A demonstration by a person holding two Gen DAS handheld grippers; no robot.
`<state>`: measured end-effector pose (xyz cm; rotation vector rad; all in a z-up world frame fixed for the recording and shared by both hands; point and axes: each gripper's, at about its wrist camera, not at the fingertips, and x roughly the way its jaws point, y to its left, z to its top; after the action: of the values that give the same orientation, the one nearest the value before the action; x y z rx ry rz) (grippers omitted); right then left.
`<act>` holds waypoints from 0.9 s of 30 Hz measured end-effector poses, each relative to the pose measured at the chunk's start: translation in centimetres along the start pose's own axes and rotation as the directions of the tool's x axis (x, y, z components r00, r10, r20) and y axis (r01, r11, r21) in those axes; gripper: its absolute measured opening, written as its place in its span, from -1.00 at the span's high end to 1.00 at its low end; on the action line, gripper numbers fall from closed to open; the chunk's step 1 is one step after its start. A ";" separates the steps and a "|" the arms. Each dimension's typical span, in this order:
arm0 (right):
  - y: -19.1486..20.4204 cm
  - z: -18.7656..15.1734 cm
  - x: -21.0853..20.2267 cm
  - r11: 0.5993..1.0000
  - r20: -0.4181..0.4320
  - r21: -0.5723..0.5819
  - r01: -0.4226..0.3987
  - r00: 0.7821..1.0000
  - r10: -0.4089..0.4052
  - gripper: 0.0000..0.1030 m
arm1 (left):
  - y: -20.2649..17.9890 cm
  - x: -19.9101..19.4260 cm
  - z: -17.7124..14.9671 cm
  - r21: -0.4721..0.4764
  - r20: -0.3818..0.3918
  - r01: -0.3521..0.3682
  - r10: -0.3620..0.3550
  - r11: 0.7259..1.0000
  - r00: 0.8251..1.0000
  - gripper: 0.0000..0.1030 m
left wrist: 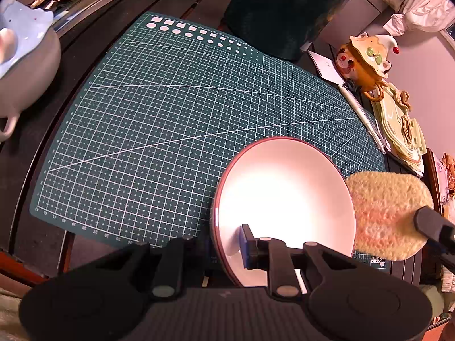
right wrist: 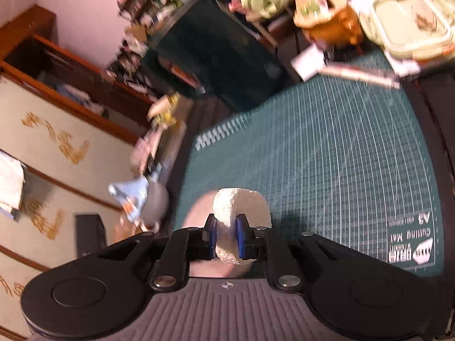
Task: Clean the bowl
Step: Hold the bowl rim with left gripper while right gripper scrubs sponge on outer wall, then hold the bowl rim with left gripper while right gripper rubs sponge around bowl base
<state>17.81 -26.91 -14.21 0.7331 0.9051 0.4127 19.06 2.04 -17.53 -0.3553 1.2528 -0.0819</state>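
A bowl (left wrist: 284,196) with a white inside and a reddish-brown rim stands tilted over the green cutting mat (left wrist: 170,113). My left gripper (left wrist: 224,248) is shut on its near rim, one blue pad (left wrist: 246,244) inside the bowl and the other finger outside. A yellowish round sponge (left wrist: 389,216) sits just right of the bowl's rim. One dark finger (left wrist: 429,223) of my right gripper reaches it from the right. In the right wrist view my right gripper (right wrist: 227,237) is shut on the sponge (right wrist: 241,204), with the bowl (right wrist: 194,213) blurred beneath it.
A grey pot with a pale blue lid (left wrist: 25,65) stands off the mat's left edge. An orange bear-shaped jar (left wrist: 364,62), a white pen (left wrist: 364,116) and stacked green trays (left wrist: 398,130) line the right edge. A dark bulky object (left wrist: 270,14) sits at the back.
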 end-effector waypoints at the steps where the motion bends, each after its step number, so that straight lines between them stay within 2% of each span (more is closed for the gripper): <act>1: 0.0 -0.1 0.2 1.000 -0.010 0.002 0.001 1.000 -0.001 0.74 | 0.0 0.0 0.0 -0.001 -0.001 0.000 0.000 1.000 1.000 0.63; 5: -0.4 -0.3 1.8 0.999 -0.086 0.006 0.038 0.996 -0.038 0.74 | -0.1 -0.1 0.0 0.000 -0.001 -0.002 0.002 1.000 1.000 0.63; 12: 0.2 0.0 0.0 1.000 -0.009 -0.008 0.006 1.000 -0.006 0.74 | -0.3 -0.1 0.2 -0.002 -0.001 -0.003 0.003 1.000 1.000 0.63; 16: -0.5 -0.6 2.1 0.999 -0.091 0.003 0.039 0.995 -0.039 0.74 | -0.4 -0.1 0.0 -0.009 0.001 -0.004 0.004 1.000 1.000 0.63; 18: -0.7 -0.5 2.0 0.999 -0.087 0.013 0.045 0.995 -0.044 0.74 | -0.4 0.0 0.0 -0.008 0.001 -0.003 0.003 1.000 1.000 0.63; 22: -0.2 0.1 -0.4 1.000 0.020 0.006 0.000 1.000 0.000 0.74 | -0.4 -0.1 -0.1 -0.008 0.002 -0.004 0.004 1.000 1.000 0.63; 25: -0.2 0.0 0.0 1.000 0.000 0.005 0.002 1.000 -0.002 0.74 | -0.4 -0.1 -0.1 -0.008 0.002 -0.004 0.004 1.000 1.000 0.63; 27: -0.4 -0.3 1.0 1.000 -0.048 0.012 0.020 0.999 -0.019 0.74 | -0.5 -0.1 -0.1 -0.014 0.003 -0.004 0.004 1.000 1.000 0.63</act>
<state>18.18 -26.44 -15.21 0.7276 0.9599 0.4094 18.98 1.53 -17.33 -0.3643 1.2520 -0.0690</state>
